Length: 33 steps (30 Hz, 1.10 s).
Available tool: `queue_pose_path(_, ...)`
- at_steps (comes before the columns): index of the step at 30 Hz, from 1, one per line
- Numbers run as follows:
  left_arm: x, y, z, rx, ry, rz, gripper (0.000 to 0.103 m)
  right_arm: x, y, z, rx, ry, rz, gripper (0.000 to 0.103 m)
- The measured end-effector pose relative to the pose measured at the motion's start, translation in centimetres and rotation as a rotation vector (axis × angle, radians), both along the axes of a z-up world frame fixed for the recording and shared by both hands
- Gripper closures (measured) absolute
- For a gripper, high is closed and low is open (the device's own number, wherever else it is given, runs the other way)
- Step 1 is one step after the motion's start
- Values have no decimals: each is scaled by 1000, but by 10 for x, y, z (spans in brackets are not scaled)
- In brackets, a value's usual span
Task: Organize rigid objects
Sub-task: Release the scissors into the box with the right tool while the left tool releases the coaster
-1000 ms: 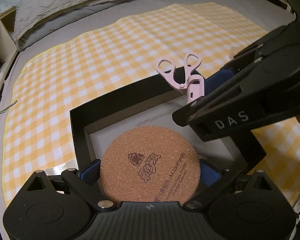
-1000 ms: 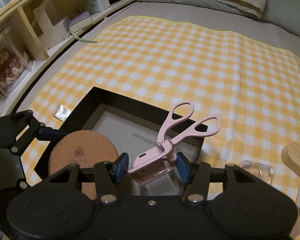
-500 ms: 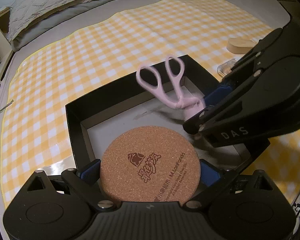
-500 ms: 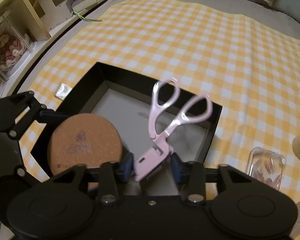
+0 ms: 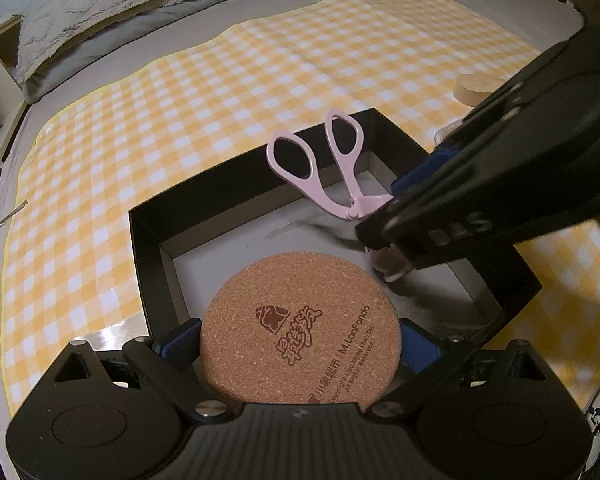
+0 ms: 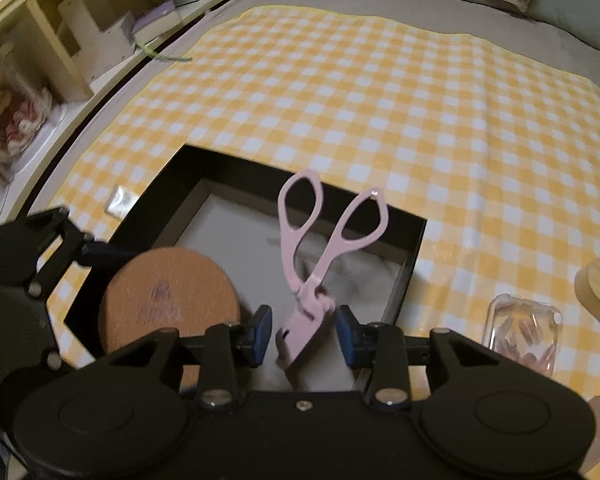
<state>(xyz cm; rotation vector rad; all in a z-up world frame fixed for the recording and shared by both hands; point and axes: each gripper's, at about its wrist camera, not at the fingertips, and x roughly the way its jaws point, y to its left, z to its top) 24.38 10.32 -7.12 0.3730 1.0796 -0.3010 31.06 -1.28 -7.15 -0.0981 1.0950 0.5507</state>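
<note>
On the left, our left hand-held gripper (image 5: 300, 344) is clenched on a round cork coaster (image 5: 300, 320), one blue pad on each side of its edge. The coaster hangs tilted over the near left part of a black box (image 5: 148, 248), which sits on a yellow checked cloth (image 5: 180, 120) spread on the bed. Further right, a pink eyelash curler (image 6: 308, 292) stands tilted above the box's pale floor, with its two finger loops up and away from us. Our right hand-held gripper (image 6: 303, 332) is grasping its head. The jaws have just been closing with the curler between them. Right of the box, a small clear plastic case (image 6: 520, 332) lies on the cloth, and a pale wooden piece (image 6: 596, 288) lies just beyond it.
</note>
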Motion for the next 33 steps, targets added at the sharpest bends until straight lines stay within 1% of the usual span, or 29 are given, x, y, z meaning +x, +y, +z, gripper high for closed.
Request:
queue_pose_path(3,1,1,1,-3,-1,2,4,6,5,-7,-7,17,-5,67)
queue_pose_path(4,1,1,1,-4,-1,2,4,7,7,-10,-19,16,-7,71)
queue_pose_path(5,1,2,1,-3,-2,2,4,8,9,-13,-32,8,-10,72)
queue_pose_path(8,0,2,1,0,-4,1,4,6,10,-11,-44,-6,3,74)
queue_pose_path(10,1,2,1,1,-2,-1,4,2,9,-10,-59,8,31,77)
queue_pose_path(11,0,1,1,3,-3,0,4,0,8,-9,-62,20,39,86)
queue_pose_path(13,0,1,1,4,-2,0,4,-3,4,-8,-60,50,42,87)
queue_pose_path(15,0,1,1,2,1,-1,4,-7,2,-7,-61,55,42,88)
queue_pose_path(16,1,2,0,0,4,-2,4,-8,2,-6,-61,53,40,88)
queue_pose_path(18,1,2,-1,2,13,4,4,-9,-1,-3,-54,50,30,80)
queue_pose_path(22,1,3,1,7,3,16,0,-11,-4,2,-36,39,15,79)
queue_pose_path(33,-8,-1,10,-16,-11,27,0,-17,-12,10,-3,18,-25,72)
